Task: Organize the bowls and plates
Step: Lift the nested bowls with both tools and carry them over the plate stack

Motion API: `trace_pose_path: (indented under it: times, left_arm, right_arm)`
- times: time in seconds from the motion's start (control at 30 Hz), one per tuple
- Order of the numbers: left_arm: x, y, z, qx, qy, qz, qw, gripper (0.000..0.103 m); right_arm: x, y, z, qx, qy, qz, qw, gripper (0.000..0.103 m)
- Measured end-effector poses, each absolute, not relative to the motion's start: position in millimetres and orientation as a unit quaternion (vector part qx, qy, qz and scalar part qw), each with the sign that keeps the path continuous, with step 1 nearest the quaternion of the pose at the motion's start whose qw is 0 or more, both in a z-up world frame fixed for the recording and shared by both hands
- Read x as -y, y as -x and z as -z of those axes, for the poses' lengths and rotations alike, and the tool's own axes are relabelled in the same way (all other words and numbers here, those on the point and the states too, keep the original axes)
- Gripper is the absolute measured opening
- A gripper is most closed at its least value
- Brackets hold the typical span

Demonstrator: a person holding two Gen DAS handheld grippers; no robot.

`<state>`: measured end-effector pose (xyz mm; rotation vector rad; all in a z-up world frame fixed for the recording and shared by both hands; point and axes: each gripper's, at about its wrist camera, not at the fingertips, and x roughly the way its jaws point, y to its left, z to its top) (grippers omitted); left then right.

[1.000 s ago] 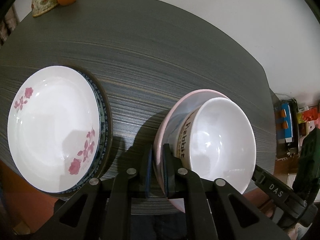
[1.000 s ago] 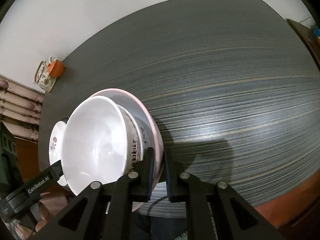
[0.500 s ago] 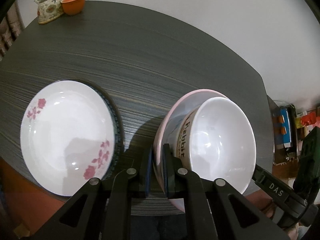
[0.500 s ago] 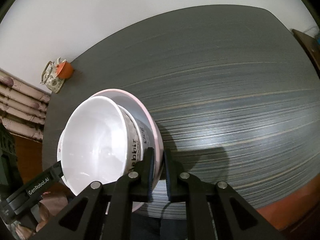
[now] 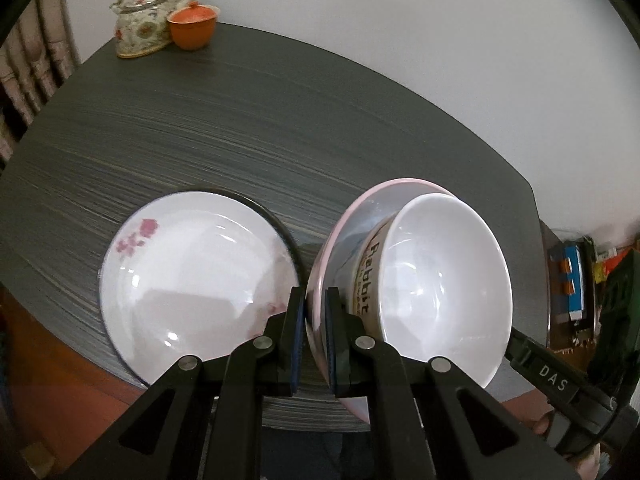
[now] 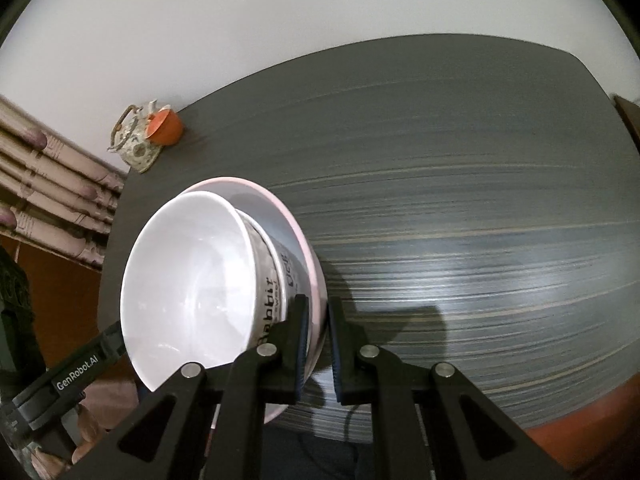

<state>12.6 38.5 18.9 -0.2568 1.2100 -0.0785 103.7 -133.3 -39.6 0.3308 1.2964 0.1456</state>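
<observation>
Above the dark tabletop (image 5: 280,120), a pink plate (image 5: 352,216) carrying a white "Rabbit" bowl (image 5: 440,280) hangs beside the flowered plate (image 5: 192,272). Both grippers' fingers (image 5: 297,320) clamp opposite rims; uneven tilt could slide the bowl off.

lower plate (image 5: 280,224) mostly hidden

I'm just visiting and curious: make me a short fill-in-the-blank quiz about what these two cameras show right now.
1. Both grippers clamp the rim of the ____ plate.
2. The white bowl riding on that plate bears the word ____.
3. The flowers on the white plate lying on the table are ____.
4. Beside the teapot stands an ____ cup.

Missing words: pink; Rabbit; pink; orange
</observation>
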Motion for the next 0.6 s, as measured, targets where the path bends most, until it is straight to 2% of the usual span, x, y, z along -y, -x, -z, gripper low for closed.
trace_pose_path:
  times: [0.6]
  left_arm:
    - [-117.4,3.4,-43.3,-0.539,0.157,-0.027,0.827,0.005]
  right_arm:
    - [52.3,-112.9,28.2,-0.608,-0.117,-0.132,0.774,0.011]
